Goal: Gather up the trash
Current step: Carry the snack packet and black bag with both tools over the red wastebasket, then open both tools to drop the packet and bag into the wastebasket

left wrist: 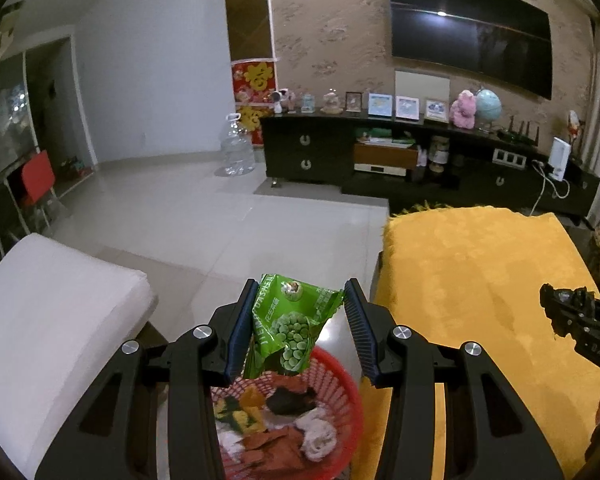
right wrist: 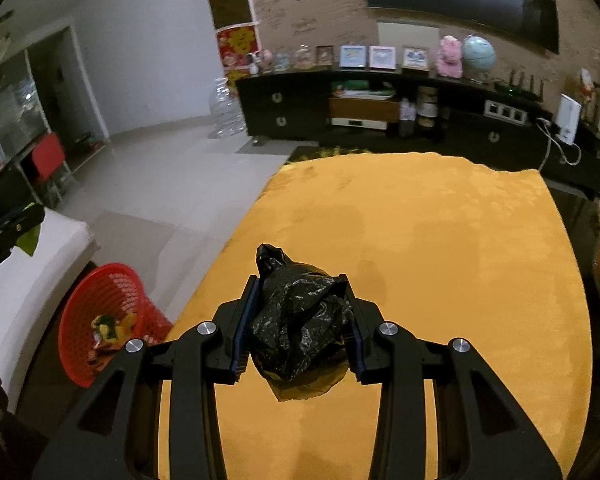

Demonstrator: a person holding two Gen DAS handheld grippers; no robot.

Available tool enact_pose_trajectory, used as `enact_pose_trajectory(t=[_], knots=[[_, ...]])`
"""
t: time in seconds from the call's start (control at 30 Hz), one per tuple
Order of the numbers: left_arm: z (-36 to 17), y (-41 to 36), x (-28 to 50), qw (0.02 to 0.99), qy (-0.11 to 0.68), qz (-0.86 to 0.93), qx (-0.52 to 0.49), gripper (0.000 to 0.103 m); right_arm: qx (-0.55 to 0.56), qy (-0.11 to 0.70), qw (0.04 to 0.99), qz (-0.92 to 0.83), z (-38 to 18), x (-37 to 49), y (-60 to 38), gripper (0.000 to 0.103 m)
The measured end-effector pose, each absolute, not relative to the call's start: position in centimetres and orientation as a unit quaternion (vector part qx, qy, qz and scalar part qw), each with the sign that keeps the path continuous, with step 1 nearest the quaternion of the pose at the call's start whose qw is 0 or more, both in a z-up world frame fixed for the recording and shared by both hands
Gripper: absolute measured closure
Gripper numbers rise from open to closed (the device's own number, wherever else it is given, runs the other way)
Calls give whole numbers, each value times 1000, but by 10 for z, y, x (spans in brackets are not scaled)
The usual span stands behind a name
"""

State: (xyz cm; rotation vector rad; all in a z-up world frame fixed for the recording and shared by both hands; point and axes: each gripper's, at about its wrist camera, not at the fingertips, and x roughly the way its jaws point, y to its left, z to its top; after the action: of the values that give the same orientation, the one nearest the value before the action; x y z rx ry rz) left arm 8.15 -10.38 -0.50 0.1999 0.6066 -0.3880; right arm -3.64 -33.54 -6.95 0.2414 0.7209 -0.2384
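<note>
L gripper (left wrist: 300,312) grasps 1 green snack packet (left wrist: 292,328), maybe loosely, over 1 red basket (left wrist: 342,400); R gripper (right wrist: 300,312) clenches 1 black bag (right wrist: 300,320).

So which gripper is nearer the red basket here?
Left. The left gripper, holding a green snack bag, hangs right over the red basket. The right gripper, holding a black bag, is over the yellow cloth, off to the side.
</note>
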Motion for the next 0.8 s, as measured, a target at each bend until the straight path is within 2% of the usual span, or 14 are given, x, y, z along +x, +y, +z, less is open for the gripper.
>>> enact_pose_trajectory(t=[0.53,0.8], knots=[[-29,-39,111,924,338,-150,91,60,86,369,925,15,-58,28,-238,66],[-50,-18,130,912,376,-136,93,60,49,389,916,83,-75,63,-180,66]])
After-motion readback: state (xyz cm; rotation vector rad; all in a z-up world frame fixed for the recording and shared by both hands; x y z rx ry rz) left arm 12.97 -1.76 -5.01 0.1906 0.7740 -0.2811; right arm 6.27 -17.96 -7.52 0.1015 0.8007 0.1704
